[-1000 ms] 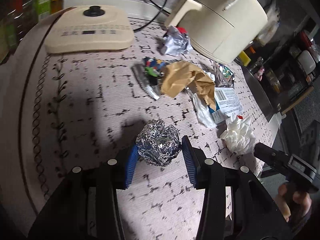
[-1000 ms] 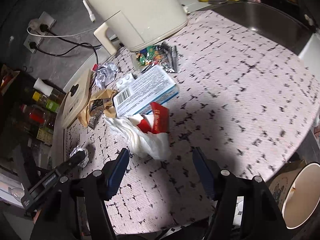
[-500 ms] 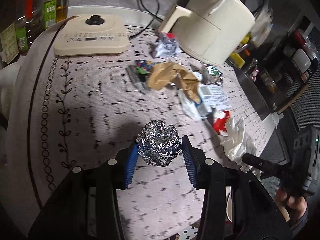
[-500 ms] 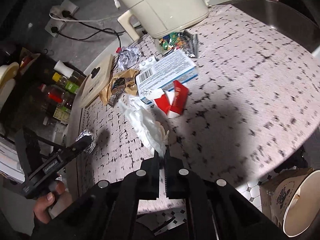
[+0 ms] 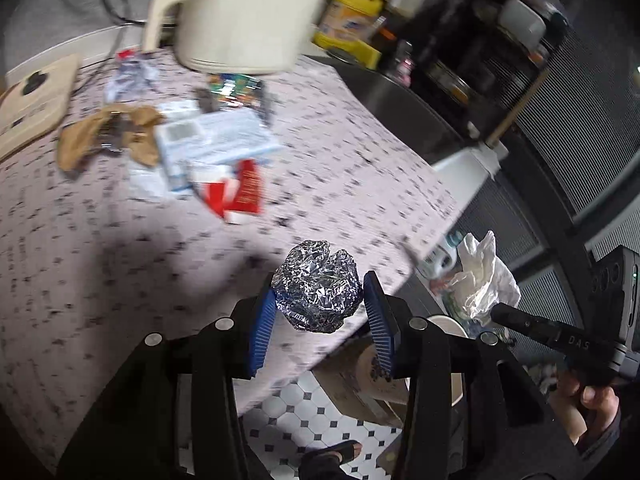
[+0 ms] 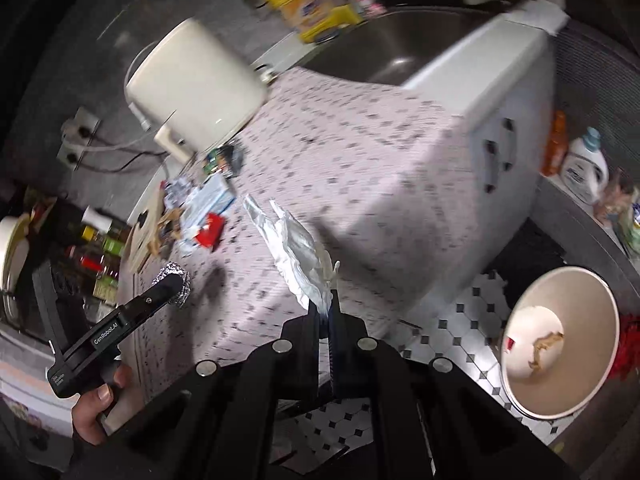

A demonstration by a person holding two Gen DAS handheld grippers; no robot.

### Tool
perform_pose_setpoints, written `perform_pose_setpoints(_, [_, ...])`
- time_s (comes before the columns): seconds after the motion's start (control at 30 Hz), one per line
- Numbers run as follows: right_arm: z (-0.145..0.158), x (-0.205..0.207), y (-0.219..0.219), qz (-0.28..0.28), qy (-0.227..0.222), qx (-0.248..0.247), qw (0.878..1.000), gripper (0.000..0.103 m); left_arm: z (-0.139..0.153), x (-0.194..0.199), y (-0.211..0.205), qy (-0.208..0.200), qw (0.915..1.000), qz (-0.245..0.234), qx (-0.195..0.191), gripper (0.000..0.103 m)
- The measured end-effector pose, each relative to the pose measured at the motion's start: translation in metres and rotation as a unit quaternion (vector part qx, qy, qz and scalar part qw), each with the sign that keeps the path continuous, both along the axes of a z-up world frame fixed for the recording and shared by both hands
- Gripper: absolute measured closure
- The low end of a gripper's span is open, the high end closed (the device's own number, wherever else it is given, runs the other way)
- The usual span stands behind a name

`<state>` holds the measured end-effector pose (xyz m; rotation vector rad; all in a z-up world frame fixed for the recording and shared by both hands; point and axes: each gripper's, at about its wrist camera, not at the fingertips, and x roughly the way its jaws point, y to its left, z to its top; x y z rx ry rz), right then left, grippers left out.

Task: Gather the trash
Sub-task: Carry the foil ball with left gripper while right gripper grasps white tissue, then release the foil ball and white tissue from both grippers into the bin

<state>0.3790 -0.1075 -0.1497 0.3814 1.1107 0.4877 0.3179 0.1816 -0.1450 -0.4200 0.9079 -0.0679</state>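
My left gripper (image 5: 320, 286) is shut on a crumpled ball of silver foil (image 5: 316, 280), held in the air over the table's near edge. In the right wrist view the same foil ball (image 6: 176, 269) shows at the left gripper's tip (image 6: 174, 282), a hand on the handle below. My right gripper (image 6: 325, 306) is shut on a white crumpled tissue (image 6: 296, 244) that sticks up from its jaws. The left wrist view shows that tissue (image 5: 486, 280) hanging past the table edge. A cream paper bucket (image 6: 560, 344) stands on the tiled floor to the right, with scraps inside.
On the patterned tablecloth (image 5: 340, 168) lie a red packet (image 5: 240, 192), a white and blue box (image 5: 212, 140), brown paper (image 5: 108, 136) and a colourful wrapper (image 5: 236, 88). A cream appliance (image 5: 240, 12) stands behind them. Beyond are a steel sink (image 6: 400, 44) and a detergent bottle (image 6: 584, 168).
The right gripper closed on the white tissue and lifted it off the table. Both grippers swung right, past the table's edge toward the floor bucket, the left still carrying the foil ball.
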Motion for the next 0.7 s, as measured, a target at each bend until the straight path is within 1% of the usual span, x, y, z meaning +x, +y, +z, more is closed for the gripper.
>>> perform_pose_setpoints(0.13, [-0.007,-0.012,-0.058,-0.047,0.009,-0.004,0.999,0.098,-0.004,0.015,-0.046,0.005,0.9991,-0.043,0.000,0.060])
perform_pose_setpoints(0.2, [-0.013,-0.017,-0.080,-0.067,0.015,-0.008,0.998,0.098,-0.007,0.020,-0.070,0.009,0.9979,-0.064,-0.001,0.060])
perform_pose_setpoints(0.4, [-0.039,-0.036,-0.153,-0.140,0.048,-0.024,0.989,0.098,-0.020,0.033,-0.137,0.025,0.9920,-0.124,0.004,0.060])
perform_pose_setpoints(0.47, [-0.047,-0.041,-0.172,-0.156,0.057,-0.027,0.986,0.098,-0.025,0.035,-0.153,0.031,0.9903,-0.136,0.006,0.060])
perform_pose_setpoints(0.5, [-0.051,-0.043,-0.180,-0.161,0.061,-0.028,0.985,0.095,-0.029,0.037,-0.162,0.035,0.9892,-0.142,0.008,0.060])
perform_pose_setpoints(0.57, [-0.060,-0.047,-0.195,-0.174,0.069,-0.034,0.982,0.094,-0.034,0.040,-0.177,0.042,0.9877,-0.150,0.011,0.060])
perform_pose_setpoints(0.6, [-0.066,-0.049,-0.204,-0.180,0.078,-0.039,0.980,0.084,-0.038,0.040,-0.185,0.045,0.9870,-0.154,0.012,0.060])
perform_pose_setpoints(0.63, [-0.071,-0.050,-0.212,-0.185,0.084,-0.041,0.978,0.060,-0.040,0.041,-0.192,0.049,0.9863,-0.157,0.013,0.060])
perform_pose_setpoints(0.67, [-0.074,-0.053,-0.219,-0.194,0.084,-0.043,0.976,0.052,-0.042,0.043,-0.199,0.051,0.9856,-0.160,0.014,0.060])
perform_pose_setpoints(0.7, [-0.076,-0.056,-0.227,-0.204,0.082,-0.048,0.974,0.048,-0.045,0.044,-0.206,0.054,0.9850,-0.163,0.016,0.060])
